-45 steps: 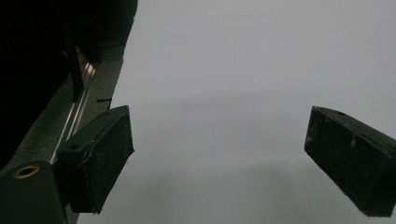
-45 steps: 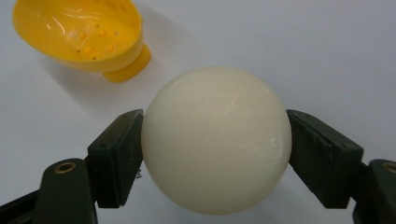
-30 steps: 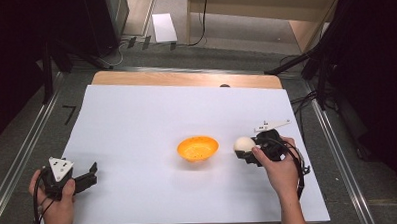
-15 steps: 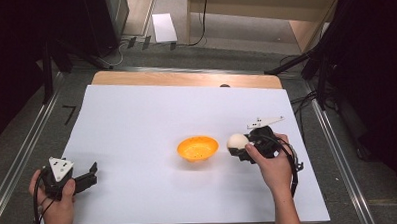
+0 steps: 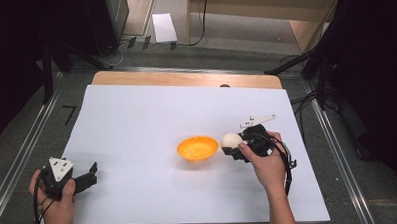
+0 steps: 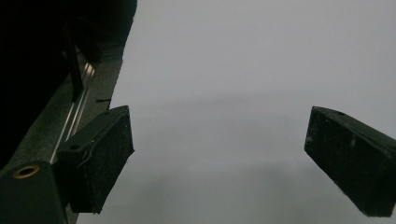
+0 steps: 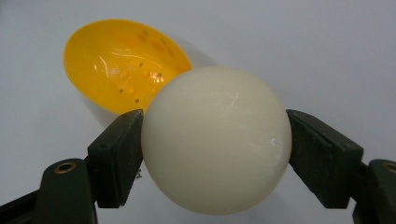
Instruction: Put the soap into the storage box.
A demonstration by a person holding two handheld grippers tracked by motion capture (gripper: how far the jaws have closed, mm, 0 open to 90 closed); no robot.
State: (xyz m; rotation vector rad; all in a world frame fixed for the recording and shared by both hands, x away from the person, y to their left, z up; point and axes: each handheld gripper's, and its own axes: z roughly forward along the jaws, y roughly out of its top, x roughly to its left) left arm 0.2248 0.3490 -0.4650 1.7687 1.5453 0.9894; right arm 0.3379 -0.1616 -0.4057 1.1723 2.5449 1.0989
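In the high view, the right gripper (image 5: 233,147) lies low over the white sheet (image 5: 136,119), held by the person's right hand (image 5: 268,164). Its fingers are clamped on a white ball (image 5: 231,140), which sits at their tips, and just beyond the tips, close beside the ball but apart from it, stands an orange bowl (image 5: 198,148). The left gripper (image 5: 91,176) rests near the sheet's near left corner in the left hand (image 5: 57,204), its fingers apart with nothing between them, well away from the bowl and the ball.

In the left gripper view, the two black fingers (image 6: 100,158) stand wide apart; between and ahead of them there is bare white sheet (image 6: 233,93), and off to the side of one finger runs the table's metal rail (image 6: 77,112).

In the right gripper view, the right gripper (image 7: 215,144) has the white ball (image 7: 215,140) squeezed between its pads, one pad pressing each side at about the ball's widest part. Past the fingers, behind the ball and to the side of the nearer pad, the orange bowl (image 7: 123,65) shows its speckled inside, partly hidden by the ball. Whether the ball touches the sheet (image 7: 303,51) cannot be told from here.
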